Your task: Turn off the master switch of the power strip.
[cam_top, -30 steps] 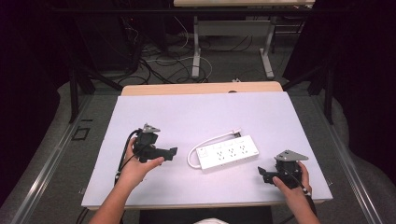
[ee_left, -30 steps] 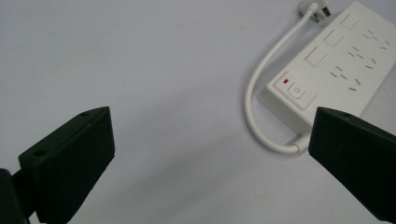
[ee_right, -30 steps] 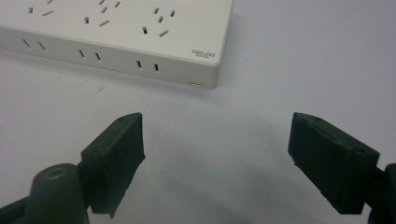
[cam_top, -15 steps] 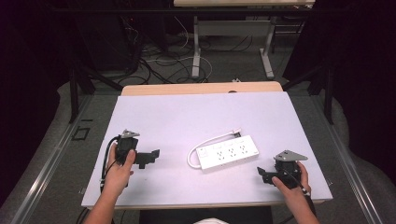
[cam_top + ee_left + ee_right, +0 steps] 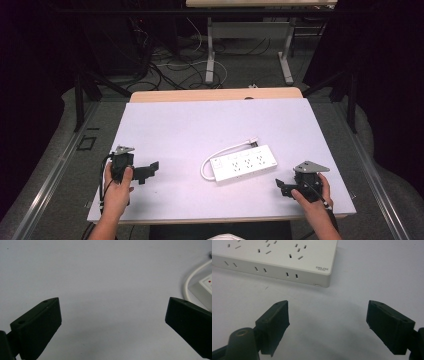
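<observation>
At the lower left of the high view I have my left gripper [image 5: 147, 171] resting on the white table [image 5: 175, 125], jaws spread wide and holding nothing; in the left gripper view the two black jaws stand far apart over bare tabletop, with a loop of the white cord [image 5: 193, 275] at the right edge. Nothing lies between this gripper and the power strip [image 5: 244, 164], which sits a little right of the frame's centre, well apart from it. I count one power strip, one cord, two grippers and two hands on the table. The strip lies flat, sockets up, its long axis running from lower left to upper right in the high view; its cord leaves the left end, curls round and runs along the far side to a plug near the upper right end. At the lower right my right gripper [image 5: 283, 186] is near the strip's right end, jaws wide open and empty; in the right gripper view the strip's corner [image 5: 322, 277] lies just beyond the jaws, not touching them.
</observation>
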A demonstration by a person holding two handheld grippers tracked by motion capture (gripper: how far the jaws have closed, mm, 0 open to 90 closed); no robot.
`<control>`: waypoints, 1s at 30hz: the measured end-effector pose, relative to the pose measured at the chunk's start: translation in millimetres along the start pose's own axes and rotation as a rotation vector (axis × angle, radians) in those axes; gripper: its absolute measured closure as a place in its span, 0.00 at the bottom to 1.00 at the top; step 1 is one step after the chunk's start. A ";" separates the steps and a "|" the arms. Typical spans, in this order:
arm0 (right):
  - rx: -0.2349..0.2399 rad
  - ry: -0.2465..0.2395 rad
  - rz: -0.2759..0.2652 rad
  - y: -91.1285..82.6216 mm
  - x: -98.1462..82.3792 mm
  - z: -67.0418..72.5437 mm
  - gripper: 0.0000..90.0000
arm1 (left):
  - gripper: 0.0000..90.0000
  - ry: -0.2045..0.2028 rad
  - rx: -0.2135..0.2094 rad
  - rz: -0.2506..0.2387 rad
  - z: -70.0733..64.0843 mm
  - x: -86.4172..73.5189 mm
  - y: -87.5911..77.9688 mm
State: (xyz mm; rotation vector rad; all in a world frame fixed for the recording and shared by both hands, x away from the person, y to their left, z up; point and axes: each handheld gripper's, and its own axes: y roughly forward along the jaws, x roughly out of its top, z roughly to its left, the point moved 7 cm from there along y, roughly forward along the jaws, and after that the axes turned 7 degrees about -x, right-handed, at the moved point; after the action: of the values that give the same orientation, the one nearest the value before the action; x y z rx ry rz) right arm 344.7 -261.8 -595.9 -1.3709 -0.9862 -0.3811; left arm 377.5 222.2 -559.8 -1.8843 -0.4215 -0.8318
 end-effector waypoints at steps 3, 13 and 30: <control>-0.005 0.003 0.002 -0.2 0.0 0.2 0.20 | 0.00 -0.004 0.000 -0.012 5.6 -4.4 -0.5; -0.001 0.005 0.001 -0.2 0.1 0.1 0.20 | 0.00 -0.034 0.019 -0.025 21.0 -20.9 -1.5; -0.003 -0.003 0.001 0.6 -0.7 -2.4 0.20 | 0.01 -0.042 0.036 -0.027 39.4 -31.2 -1.0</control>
State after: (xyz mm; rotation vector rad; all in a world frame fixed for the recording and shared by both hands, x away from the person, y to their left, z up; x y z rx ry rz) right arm 345.6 -264.2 -596.5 -1.3747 -0.9881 -0.3797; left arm 369.2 259.9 -592.0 -1.8688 -0.4859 -0.7992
